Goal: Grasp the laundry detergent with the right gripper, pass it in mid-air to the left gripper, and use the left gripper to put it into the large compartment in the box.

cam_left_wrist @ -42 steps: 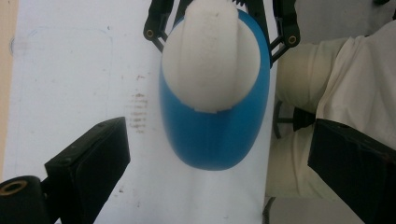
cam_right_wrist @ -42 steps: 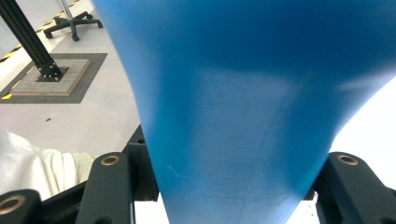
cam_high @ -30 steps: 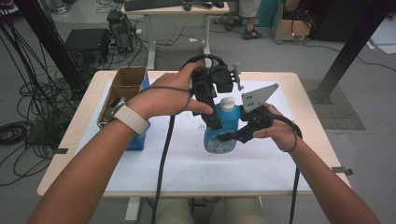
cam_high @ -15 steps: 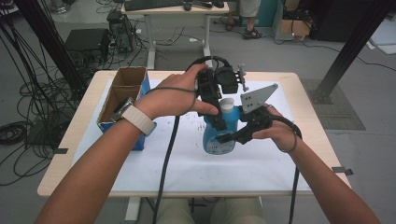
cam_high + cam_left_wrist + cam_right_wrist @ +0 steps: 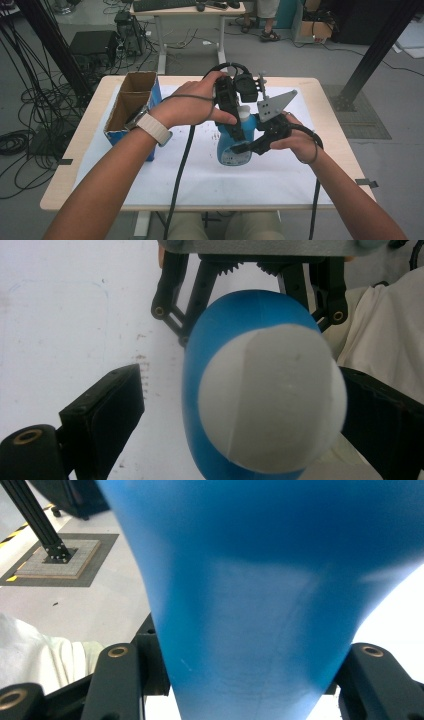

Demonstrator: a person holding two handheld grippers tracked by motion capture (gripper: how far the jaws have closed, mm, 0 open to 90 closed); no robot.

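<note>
Blue bottle (image 5: 234, 145) stands upright mid-table, gripped at its body by the right gripper (image 5: 248, 146). Left gripper (image 5: 239, 114) straddles its white cap (image 5: 272, 400), jaws just closing, not yet pressing. Open cardboard box (image 5: 131, 102) stands well apart at left; contents indiscernible.

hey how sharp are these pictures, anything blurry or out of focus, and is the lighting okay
High view: even, soft light, everything fairly sharp, the blue bottle readable on the table. Left gripper view: the bottle's white cap is close and soft, the white sheet behind bright, nearly washed out. Right gripper view: the bottle's body sits so near that it blurs.
</note>
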